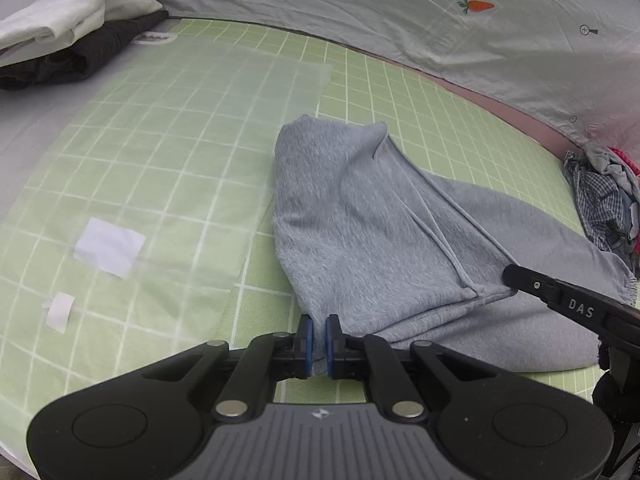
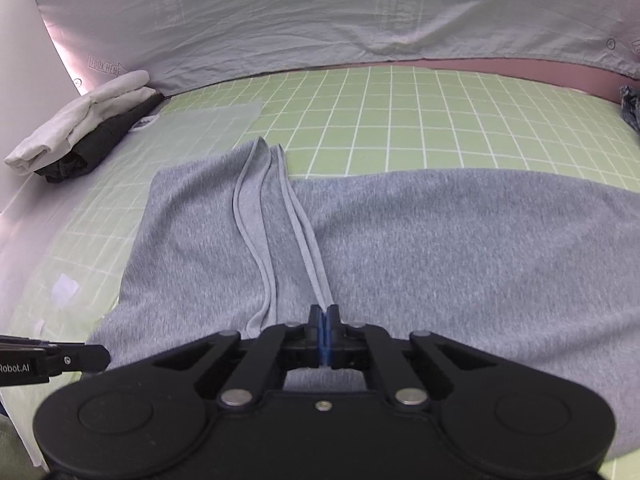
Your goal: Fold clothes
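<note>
A grey sweatshirt (image 1: 360, 216) lies partly folded on the green grid mat (image 1: 400, 88); it also fills the right wrist view (image 2: 440, 240). My left gripper (image 1: 319, 336) is nearly shut, with the near corner of the grey fabric pinched between its blue pads. My right gripper (image 2: 325, 334) is shut on the grey fabric at the near edge, beside two raised seams (image 2: 280, 220). The right gripper's black finger shows in the left wrist view (image 1: 560, 296), resting on the sweatshirt. The left gripper's finger shows in the right wrist view (image 2: 60, 360).
A folded stack of white and black clothes (image 1: 72, 40) sits at the far left, also seen in the right wrist view (image 2: 80, 136). A pile of unfolded clothes (image 1: 604, 200) lies at the right edge. A translucent sheet (image 1: 168, 152) covers the mat's left part. A printed cloth backdrop (image 2: 320, 20) hangs behind.
</note>
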`<action>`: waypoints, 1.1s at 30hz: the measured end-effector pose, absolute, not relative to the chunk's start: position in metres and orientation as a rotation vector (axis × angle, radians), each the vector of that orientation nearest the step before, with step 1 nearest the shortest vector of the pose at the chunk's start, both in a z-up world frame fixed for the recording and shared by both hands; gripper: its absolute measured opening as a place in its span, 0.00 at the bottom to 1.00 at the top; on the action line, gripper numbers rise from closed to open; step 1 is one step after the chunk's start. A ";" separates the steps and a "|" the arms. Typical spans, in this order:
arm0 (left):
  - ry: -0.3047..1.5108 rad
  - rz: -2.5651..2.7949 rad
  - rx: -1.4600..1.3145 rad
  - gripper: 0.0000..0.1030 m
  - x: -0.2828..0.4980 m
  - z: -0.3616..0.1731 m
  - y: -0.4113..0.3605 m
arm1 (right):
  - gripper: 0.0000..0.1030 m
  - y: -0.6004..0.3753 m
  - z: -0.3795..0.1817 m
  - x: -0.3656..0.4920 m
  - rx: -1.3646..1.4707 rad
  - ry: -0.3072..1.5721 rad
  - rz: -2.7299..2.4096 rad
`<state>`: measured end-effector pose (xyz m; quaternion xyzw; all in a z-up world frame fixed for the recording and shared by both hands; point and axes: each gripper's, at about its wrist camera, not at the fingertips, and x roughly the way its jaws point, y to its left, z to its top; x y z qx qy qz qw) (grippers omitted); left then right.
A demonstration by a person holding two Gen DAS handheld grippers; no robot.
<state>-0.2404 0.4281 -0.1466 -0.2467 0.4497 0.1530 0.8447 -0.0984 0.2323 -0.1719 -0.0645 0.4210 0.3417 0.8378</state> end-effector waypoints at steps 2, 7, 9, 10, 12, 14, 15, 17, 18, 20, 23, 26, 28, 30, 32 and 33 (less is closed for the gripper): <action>0.958 0.322 -0.538 0.07 -0.246 -0.149 0.430 | 0.01 0.217 -0.152 -0.104 -0.090 0.857 0.726; 1.087 0.335 -0.551 0.15 -0.243 -0.181 0.423 | 0.02 0.204 -0.169 -0.117 -0.164 0.932 0.671; 1.097 0.343 -0.534 0.15 -0.242 -0.181 0.423 | 0.05 0.206 -0.191 -0.115 -0.202 1.008 0.620; 1.087 0.350 -0.528 0.19 -0.242 -0.178 0.425 | 0.07 0.205 -0.193 -0.116 -0.200 1.001 0.614; 1.067 0.365 -0.519 0.26 -0.241 -0.172 0.431 | 0.22 0.207 -0.183 -0.117 -0.207 0.962 0.608; 1.051 0.395 -0.521 0.28 -0.240 -0.169 0.440 | 0.32 0.212 -0.173 -0.114 -0.214 0.917 0.609; 1.043 0.411 -0.530 0.28 -0.239 -0.168 0.446 | 0.32 0.215 -0.169 -0.112 -0.215 0.898 0.613; 1.030 0.442 -0.549 0.30 -0.236 -0.166 0.459 | 0.31 0.221 -0.165 -0.103 -0.201 0.885 0.627; 1.029 0.452 -0.550 0.31 -0.234 -0.165 0.463 | 0.28 0.227 -0.164 -0.100 -0.196 0.879 0.633; 1.032 0.466 -0.548 0.33 -0.228 -0.165 0.468 | 0.24 0.240 -0.163 -0.094 -0.191 0.869 0.650; 1.047 0.480 -0.531 0.37 -0.217 -0.166 0.476 | 0.20 0.263 -0.163 -0.087 -0.187 0.861 0.681; 1.062 0.480 -0.496 0.39 -0.201 -0.168 0.482 | 0.20 0.286 -0.165 -0.082 -0.186 0.859 0.714; 1.072 0.478 -0.467 0.40 -0.191 -0.169 0.486 | 0.20 0.299 -0.167 -0.080 -0.187 0.864 0.734; 1.085 0.469 -0.448 0.40 -0.182 -0.172 0.489 | 0.20 0.313 -0.169 -0.078 -0.188 0.868 0.754; 1.099 0.458 -0.438 0.40 -0.173 -0.175 0.492 | 0.21 0.323 -0.173 -0.081 -0.206 0.866 0.779; 1.105 0.453 -0.433 0.40 -0.169 -0.177 0.494 | 0.21 0.328 -0.175 -0.083 -0.217 0.867 0.791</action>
